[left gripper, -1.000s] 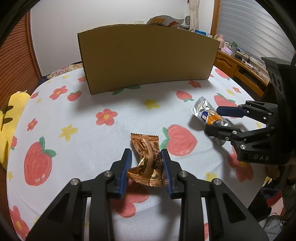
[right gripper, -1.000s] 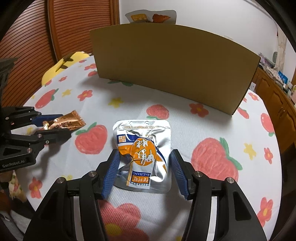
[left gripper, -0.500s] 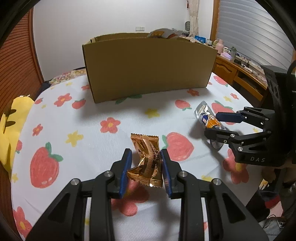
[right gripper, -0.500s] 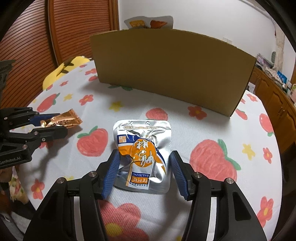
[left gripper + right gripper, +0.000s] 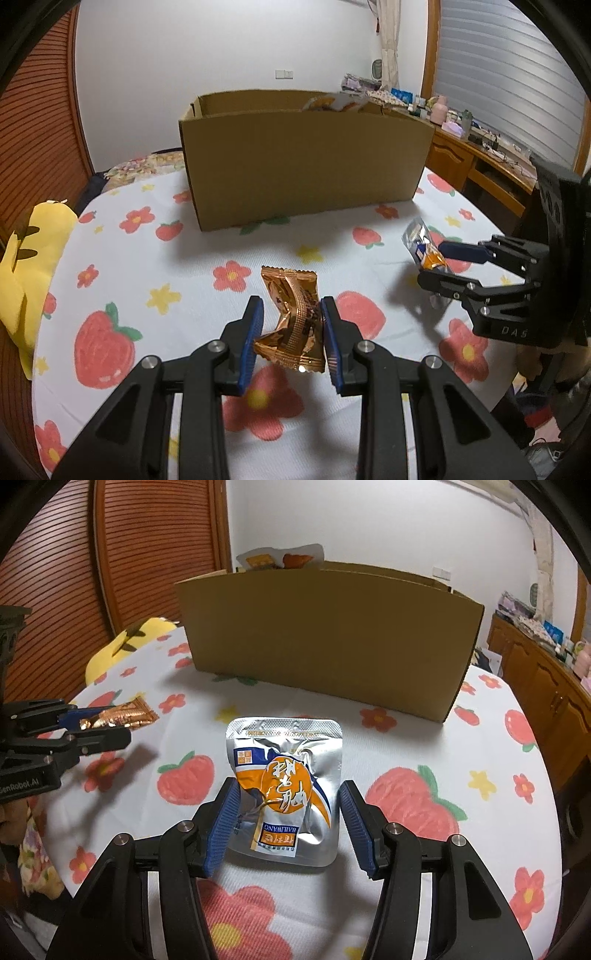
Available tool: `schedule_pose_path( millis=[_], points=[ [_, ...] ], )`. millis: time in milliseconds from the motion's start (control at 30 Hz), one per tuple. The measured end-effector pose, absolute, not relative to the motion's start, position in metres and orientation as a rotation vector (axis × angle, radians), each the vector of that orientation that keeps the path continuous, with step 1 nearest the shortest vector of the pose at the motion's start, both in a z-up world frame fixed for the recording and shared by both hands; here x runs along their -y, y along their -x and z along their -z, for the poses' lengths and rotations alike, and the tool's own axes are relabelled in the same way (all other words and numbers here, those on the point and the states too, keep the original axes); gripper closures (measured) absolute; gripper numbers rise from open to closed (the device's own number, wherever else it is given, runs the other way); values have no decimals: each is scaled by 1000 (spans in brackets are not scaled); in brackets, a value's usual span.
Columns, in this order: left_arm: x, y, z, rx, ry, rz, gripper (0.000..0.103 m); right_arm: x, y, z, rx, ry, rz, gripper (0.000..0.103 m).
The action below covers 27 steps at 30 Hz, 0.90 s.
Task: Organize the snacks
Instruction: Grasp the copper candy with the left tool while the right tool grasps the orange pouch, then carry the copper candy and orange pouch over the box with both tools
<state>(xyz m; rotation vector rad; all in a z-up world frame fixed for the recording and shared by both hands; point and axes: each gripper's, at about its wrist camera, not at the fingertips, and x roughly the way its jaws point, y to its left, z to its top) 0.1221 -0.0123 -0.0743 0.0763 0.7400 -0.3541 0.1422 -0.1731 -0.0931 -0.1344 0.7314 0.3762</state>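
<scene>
White cloth printed with red strawberries and small flowers point(image 5: 155, 258) covers the table, and both snacks hang above it in the tongs. In the left wrist view, the crumpled copper-coloured foil snack wrapper point(image 5: 291, 317) is pinched between the blue-padded fingers of the left gripper point(image 5: 291, 332), whose jaws stand almost together and press on the wrapper's sides; the packet is lifted off the cloth. In the right wrist view, the flat silver foil pouch with an orange and blue label point(image 5: 286, 786) sits between the blue pads of the right gripper point(image 5: 288, 819), which is about half open around its width; the pouch is buckled and its lower edge is clear of the cloth, so the pads are holding it. Each gripper shows at the edge of the other's view, side by side and apart.

Beyond both packets stands an open brown cardboard box point(image 5: 306, 170), its long plain side facing the grippers. Tops of other snack bags point(image 5: 280, 557) poke above its far rim. A yellow plush toy point(image 5: 26, 266) lies at the table's left edge. A wooden sideboard point(image 5: 546, 686) with clutter runs along the right wall.
</scene>
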Motion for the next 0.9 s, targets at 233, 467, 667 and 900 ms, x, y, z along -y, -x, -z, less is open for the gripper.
schedule_pose_path(
  millis=[233, 467, 667, 900],
  points=[
    [5, -126, 57, -687, -52, 346, 74, 176, -139, 91, -705, 128, -364, 47],
    [1, -133, 38, -641, -50, 339, 74, 176, -135, 88, -684, 135, -355, 47],
    [0, -144, 14, -588, -51, 338, 74, 180, -137, 80, -686, 111, -361, 47],
    [-7, -153, -7, -549, -28, 335, 74, 194, -134, 42, -612, 98, -351, 46]
  ],
)
